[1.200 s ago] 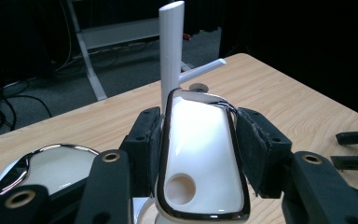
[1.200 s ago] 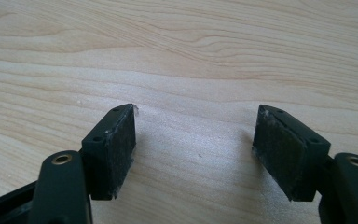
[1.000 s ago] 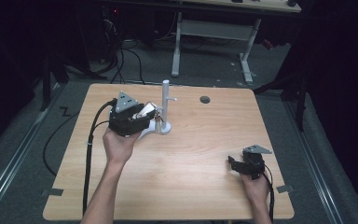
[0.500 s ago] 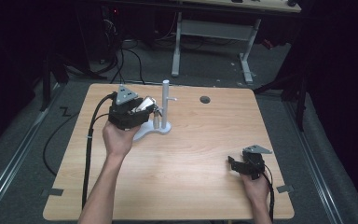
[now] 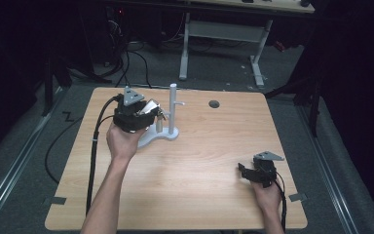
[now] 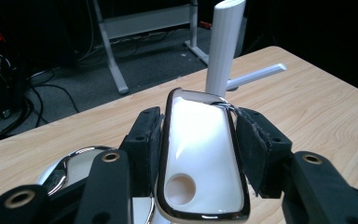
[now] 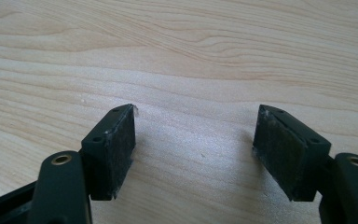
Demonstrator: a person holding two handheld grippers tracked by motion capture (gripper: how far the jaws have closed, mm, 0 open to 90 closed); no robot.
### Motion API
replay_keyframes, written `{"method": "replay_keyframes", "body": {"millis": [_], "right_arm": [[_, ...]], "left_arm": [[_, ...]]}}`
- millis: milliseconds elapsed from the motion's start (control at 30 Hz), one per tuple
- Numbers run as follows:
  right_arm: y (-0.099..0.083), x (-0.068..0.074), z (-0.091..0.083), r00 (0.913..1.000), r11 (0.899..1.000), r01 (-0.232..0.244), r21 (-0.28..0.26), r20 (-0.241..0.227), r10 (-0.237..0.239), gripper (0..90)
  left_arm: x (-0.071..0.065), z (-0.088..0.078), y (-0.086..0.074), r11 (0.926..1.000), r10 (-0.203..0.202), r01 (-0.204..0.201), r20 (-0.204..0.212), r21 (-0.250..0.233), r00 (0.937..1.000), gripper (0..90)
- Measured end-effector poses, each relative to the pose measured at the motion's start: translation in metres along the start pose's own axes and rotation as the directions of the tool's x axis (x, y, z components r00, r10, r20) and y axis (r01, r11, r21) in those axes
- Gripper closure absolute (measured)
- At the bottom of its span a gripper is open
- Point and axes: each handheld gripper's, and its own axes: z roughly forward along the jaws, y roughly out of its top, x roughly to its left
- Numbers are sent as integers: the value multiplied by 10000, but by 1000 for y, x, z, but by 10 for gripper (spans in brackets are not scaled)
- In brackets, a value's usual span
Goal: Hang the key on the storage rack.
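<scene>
Left claw [image 6: 200,158] clamped on chrome-rimmed white mug [image 6: 200,163], just left of white stand's post [image 5: 173,109] in upper-left frame; right claw [image 7: 196,154] gaped empty, lower right.

No text, label, brand, number or sign can be read on anything in these views.

white mug [image 6: 200,158] with chrome rim, clamped sideways, mouth toward camera, just beside white peg stand [image 5: 172,114]
</scene>
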Motion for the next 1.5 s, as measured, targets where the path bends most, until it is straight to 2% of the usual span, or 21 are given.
{"method": "replay_keyframes", "body": {"millis": [300,800,1133,1500], "right_arm": [[0,0,0,10000,10000,-5,-4,-11,5,297],[0,0,0,10000,10000,0,1,-22,0,296],[0,0,0,10000,10000,7,-3,-24,-7,296],[0,0,0,10000,10000,19,-1,-35,-19,295]], "left_arm": [[4,6,-1,9998,-64,68,-202,165,9998,520],[6,21,0,9995,-247,251,-225,167,9994,519],[0,27,0,9997,-222,223,-127,127,9997,519],[0,34,0,9995,-206,213,-264,244,9994,519]]}}
